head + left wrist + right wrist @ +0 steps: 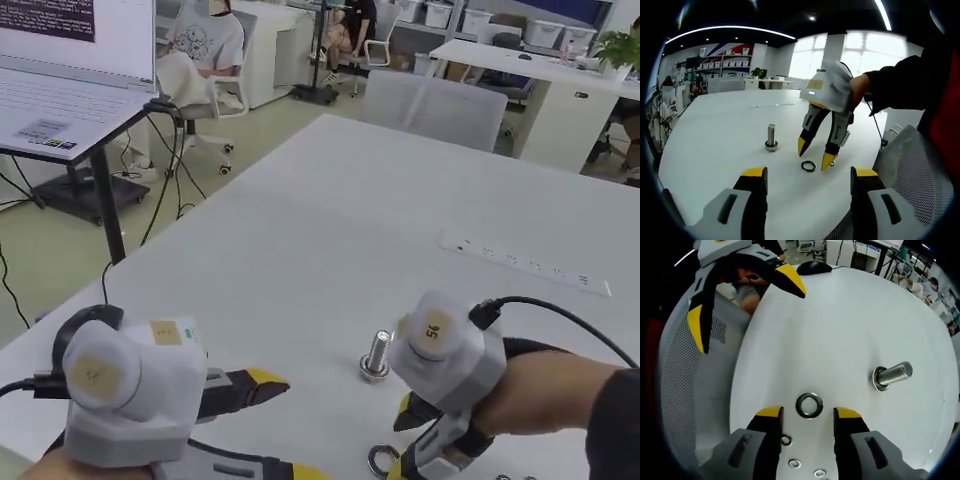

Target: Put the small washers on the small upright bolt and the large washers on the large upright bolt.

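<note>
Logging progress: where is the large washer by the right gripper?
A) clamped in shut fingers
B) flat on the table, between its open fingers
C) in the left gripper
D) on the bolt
B: the large washer lies flat on the table between the right gripper's spread fingers, apart from the bolt.

Bright even light, window glare, fisheye warping

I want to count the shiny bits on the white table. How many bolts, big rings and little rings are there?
Bolt: 1
Large washer: 1
Small washers: 3 that can be seen
Total: 5
</note>
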The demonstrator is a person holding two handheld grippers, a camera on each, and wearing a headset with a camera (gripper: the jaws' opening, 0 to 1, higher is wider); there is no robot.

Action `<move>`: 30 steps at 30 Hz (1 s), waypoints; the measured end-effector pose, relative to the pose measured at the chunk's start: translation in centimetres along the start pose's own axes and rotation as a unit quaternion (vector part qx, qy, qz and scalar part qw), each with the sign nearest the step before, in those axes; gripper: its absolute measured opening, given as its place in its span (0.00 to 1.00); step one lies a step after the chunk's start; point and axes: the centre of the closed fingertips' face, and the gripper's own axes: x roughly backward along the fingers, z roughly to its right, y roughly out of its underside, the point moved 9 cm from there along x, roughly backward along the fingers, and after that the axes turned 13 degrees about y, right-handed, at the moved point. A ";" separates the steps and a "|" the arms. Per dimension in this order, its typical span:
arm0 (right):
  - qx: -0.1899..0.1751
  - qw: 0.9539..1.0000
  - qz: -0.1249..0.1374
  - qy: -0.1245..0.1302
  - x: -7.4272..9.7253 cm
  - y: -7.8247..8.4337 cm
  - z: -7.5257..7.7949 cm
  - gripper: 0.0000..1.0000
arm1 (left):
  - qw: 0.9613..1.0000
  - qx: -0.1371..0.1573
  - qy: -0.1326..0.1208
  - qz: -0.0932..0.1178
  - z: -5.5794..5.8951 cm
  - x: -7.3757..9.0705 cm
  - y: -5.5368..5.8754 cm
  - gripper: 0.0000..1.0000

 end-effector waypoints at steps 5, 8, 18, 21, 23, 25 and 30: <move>0.006 1.000 -0.002 0.001 -0.2 -0.2 0.0 0.38 | 1.000 0.002 -0.001 0.001 0.0 0.0 0.0 0.66; 0.008 1.000 -0.004 0.002 -0.4 -0.3 -0.1 0.37 | 1.000 0.003 -0.001 0.002 -0.1 0.0 0.1 0.66; 0.016 1.000 -0.009 0.007 -0.7 -0.2 -0.2 0.33 | 1.000 0.004 -0.002 0.004 -0.2 0.0 0.2 0.66; 0.028 0.999 -0.012 0.013 -0.7 -0.3 -0.4 0.32 | 1.000 0.004 -0.003 0.005 -0.2 0.0 0.2 0.66; 0.035 0.999 -0.014 0.017 -0.8 -0.4 -0.3 0.31 | 1.000 0.004 -0.003 0.005 -0.2 0.1 0.2 0.66; 0.040 0.999 -0.014 0.020 -0.8 -0.3 -0.3 0.30 | 1.000 0.006 -0.003 0.006 -0.2 0.1 0.3 0.66; 0.046 0.999 -0.014 0.020 -0.7 -0.4 -0.4 0.29 | 1.000 0.005 -0.003 0.005 -0.2 0.1 0.3 0.65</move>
